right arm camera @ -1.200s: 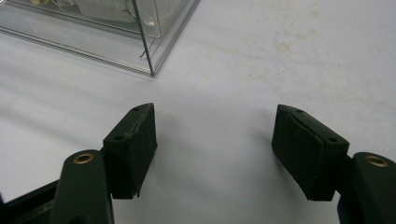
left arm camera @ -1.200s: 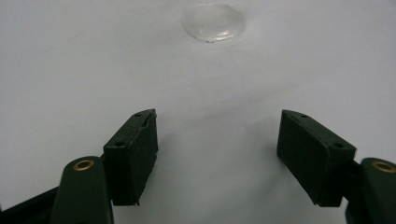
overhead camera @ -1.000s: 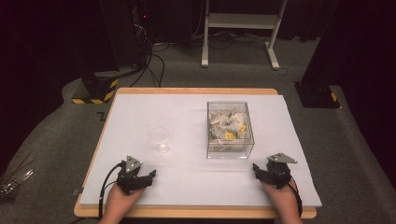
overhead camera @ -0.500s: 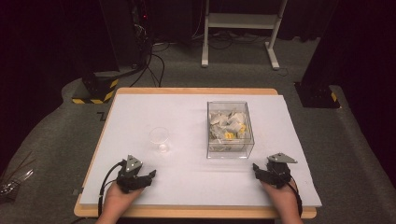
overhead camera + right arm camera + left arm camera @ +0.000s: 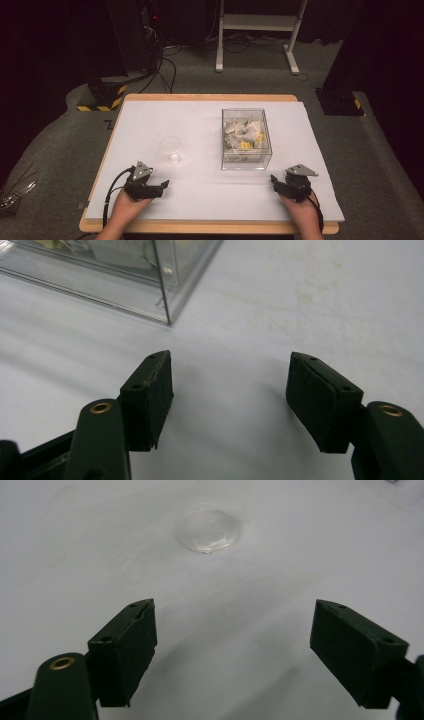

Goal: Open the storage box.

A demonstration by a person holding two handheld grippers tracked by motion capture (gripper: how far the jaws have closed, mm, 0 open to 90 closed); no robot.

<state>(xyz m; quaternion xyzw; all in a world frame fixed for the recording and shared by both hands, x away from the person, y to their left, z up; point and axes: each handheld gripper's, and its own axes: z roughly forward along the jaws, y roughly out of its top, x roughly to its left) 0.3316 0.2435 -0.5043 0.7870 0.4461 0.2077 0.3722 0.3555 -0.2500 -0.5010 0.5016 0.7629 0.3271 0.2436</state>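
Note:
A clear plastic cup [image 5: 171, 148] stands on the white table top [image 5: 210, 197], left of centre. It lies ahead of my left gripper [image 5: 163, 185], whose own view shows the cup [image 5: 209, 530] beyond the jaws. The left gripper [image 5: 232, 615] is open; its jaws have just been opening, with nothing between them. A clear box [image 5: 247, 164] of small packets sits right of centre. My right gripper [image 5: 274, 179] rests near the front right edge. The right gripper [image 5: 230, 365] is open and empty, its jaws have just been closing a little, and the box corner [image 5: 167, 300] is ahead on its left.
The white sheet lies on a wooden table [image 5: 200, 228]. Grey carpet surrounds it, with a white metal stand [image 5: 260, 30] and cables [image 5: 160, 70] behind. A dark post base [image 5: 340, 102] stands at the back right.

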